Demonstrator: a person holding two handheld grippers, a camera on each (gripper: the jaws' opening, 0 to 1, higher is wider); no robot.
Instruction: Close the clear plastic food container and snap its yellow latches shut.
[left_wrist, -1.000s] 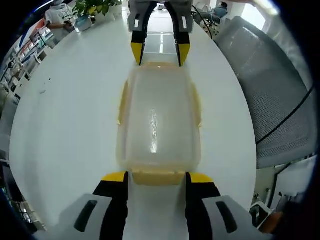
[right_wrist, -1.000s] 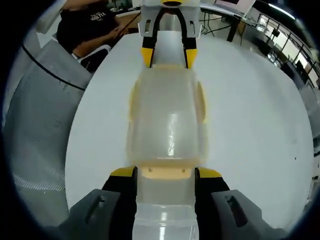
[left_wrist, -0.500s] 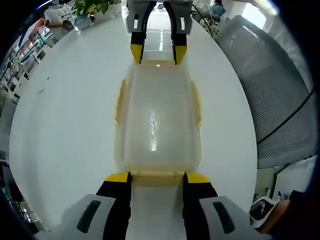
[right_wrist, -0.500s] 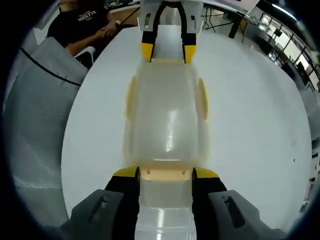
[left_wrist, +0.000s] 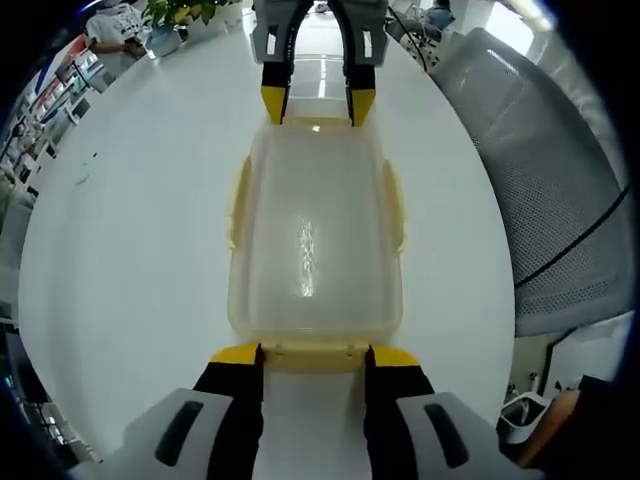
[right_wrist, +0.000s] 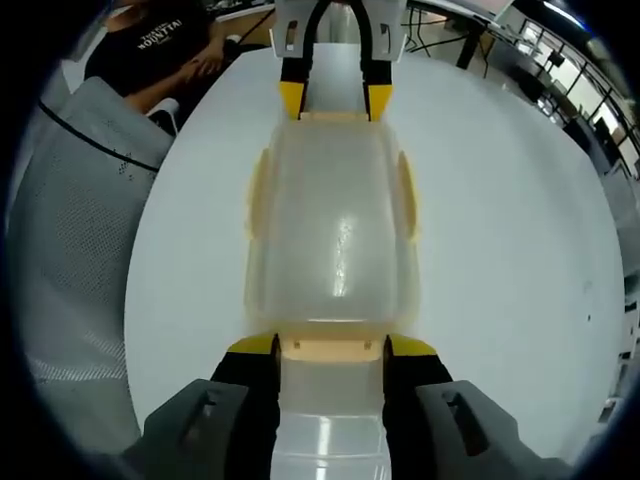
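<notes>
The clear plastic food container (left_wrist: 315, 230) lies lengthwise on the white table with its lid resting on top. Pale yellow latches (left_wrist: 238, 200) hang along its long sides. My left gripper (left_wrist: 315, 352) is open at the near short end, and its yellow-tipped jaws flank the end latch (left_wrist: 315, 360). At the far end, the right gripper (left_wrist: 317, 105) straddles the opposite latch. In the right gripper view the same container (right_wrist: 335, 230) runs away from my open right gripper (right_wrist: 332, 345), whose jaws flank the near end latch (right_wrist: 330, 350). The left gripper (right_wrist: 335, 100) is at the far end.
The round white table (left_wrist: 120, 200) has bare surface on both sides of the container. A grey mesh chair (left_wrist: 540, 180) stands at the table's edge, also seen as the chair (right_wrist: 70, 220). A person in a black shirt (right_wrist: 150, 50) sits beyond it. A potted plant (left_wrist: 185, 15) is at the far rim.
Both grippers have crept slightly inward along the container, so each pair of jaws now sits closer around its end latch. The container has not moved.
</notes>
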